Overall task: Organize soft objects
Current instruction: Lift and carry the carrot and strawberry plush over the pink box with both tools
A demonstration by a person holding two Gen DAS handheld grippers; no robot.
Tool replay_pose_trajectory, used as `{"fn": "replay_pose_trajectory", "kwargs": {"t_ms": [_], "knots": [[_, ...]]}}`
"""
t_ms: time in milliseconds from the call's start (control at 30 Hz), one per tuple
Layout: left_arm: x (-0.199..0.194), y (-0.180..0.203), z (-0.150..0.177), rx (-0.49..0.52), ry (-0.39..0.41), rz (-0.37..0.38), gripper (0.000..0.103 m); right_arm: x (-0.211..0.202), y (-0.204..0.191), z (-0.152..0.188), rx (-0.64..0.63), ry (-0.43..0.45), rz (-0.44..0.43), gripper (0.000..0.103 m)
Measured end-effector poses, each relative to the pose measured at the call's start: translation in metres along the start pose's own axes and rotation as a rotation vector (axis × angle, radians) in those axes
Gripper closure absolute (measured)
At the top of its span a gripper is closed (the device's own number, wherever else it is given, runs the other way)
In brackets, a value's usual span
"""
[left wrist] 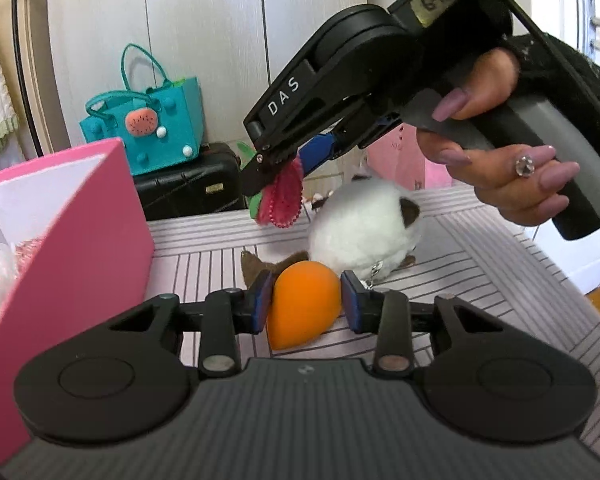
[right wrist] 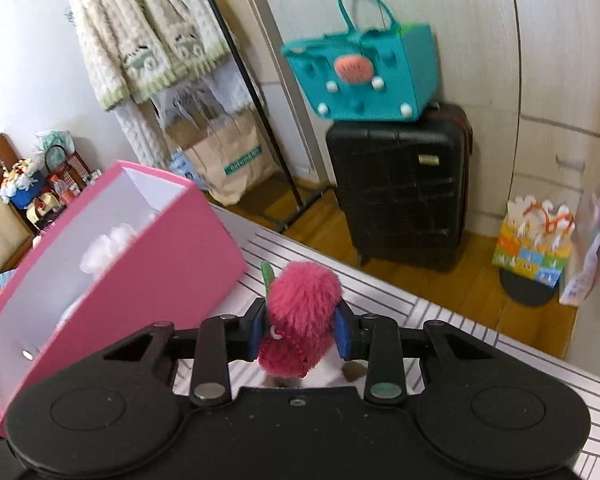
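My left gripper (left wrist: 306, 304) is shut on an orange egg-shaped sponge (left wrist: 302, 308) just above the striped table (left wrist: 480, 280). A white and brown plush cat (left wrist: 364, 232) lies behind it. My right gripper (right wrist: 300, 330) is shut on a red fuzzy strawberry plush (right wrist: 300, 312) with a green leaf; it also shows in the left wrist view (left wrist: 282, 198), held in the air above the table. The pink box (right wrist: 148, 264) stands open at the left, also seen in the left wrist view (left wrist: 72, 248), with white soft things inside.
A teal felt bag (right wrist: 364, 68) sits on a black suitcase (right wrist: 404, 192) beyond the table's far edge. A clothes rack with a fluffy robe (right wrist: 140, 40) and paper bags (right wrist: 228, 160) stand on the floor. A colourful gift bag (right wrist: 534, 240) is at the right.
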State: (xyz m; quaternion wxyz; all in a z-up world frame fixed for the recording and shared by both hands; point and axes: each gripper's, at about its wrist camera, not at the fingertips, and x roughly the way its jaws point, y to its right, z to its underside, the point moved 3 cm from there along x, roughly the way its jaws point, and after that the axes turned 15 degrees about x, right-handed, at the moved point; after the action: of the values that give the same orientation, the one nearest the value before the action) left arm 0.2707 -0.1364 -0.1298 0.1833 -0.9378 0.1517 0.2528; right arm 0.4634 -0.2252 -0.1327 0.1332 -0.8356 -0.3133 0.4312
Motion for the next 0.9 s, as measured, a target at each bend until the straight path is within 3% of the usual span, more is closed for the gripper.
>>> {"fn": "replay_pose_trajectory", "kwargs": {"t_ms": [200,300,900], "knots": [[-0.024,-0.003,0.002,-0.010,0.030,0.019,0.067,-0.042,-0.029,0.013,0.006,0.089,-0.019,0.064],[-0.040,-0.004,0.006,-0.029,0.042,0.052,0.067,-0.055,-0.038,0.026,0.018,0.098,0.014,0.064],[-0.107,-0.002,0.033,-0.042,-0.071,0.307,0.067,-0.099,-0.059,0.133,0.074,0.021,0.036,0.064]]}}
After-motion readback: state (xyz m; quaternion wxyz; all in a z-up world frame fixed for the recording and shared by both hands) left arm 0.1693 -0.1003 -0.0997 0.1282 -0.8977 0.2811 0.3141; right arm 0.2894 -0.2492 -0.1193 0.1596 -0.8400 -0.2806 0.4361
